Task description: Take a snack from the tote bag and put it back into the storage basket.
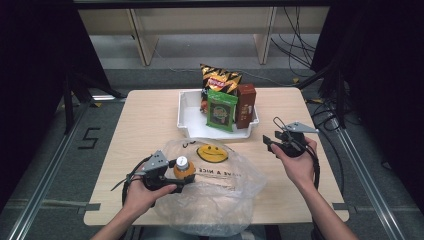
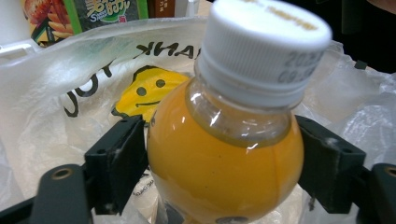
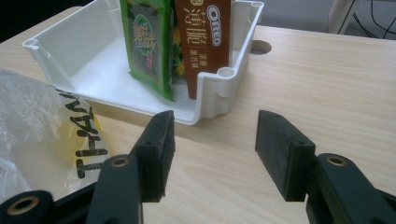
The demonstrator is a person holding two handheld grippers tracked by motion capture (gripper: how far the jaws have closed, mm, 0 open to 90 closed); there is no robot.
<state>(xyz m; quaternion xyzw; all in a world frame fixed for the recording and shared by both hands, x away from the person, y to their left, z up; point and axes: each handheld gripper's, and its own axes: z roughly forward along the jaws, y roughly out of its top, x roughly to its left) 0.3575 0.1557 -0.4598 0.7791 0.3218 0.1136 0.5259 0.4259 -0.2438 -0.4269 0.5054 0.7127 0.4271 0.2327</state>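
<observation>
A small bottle of orange juice point(image 1: 184, 170) with a white cap stands tilted over a clear plastic bag point(image 1: 220, 192) near the table's front edge. My left gripper point(image 1: 181, 178) is shut on the bottle point(image 2: 224, 163), its pads point(image 2: 123, 154) pressing both sides of the round body. The bag point(image 2: 56, 93) bears a yellow smiley face point(image 1: 212, 153) and black lettering. To the right of the bag, my right gripper point(image 1: 271, 143) is held open above the table. Nothing lies between its jaws point(image 3: 212, 140), which face the white tray point(image 3: 219, 93).
The white tray point(image 1: 186, 112) sits at the table's far middle. In it stand a chips bag point(image 1: 220, 78), a green snack packet point(image 1: 221, 111) and a brown biscuit box point(image 1: 245, 105). Bare wood point(image 1: 145, 125) lies left of the tray. Dark frames and cables flank the table.
</observation>
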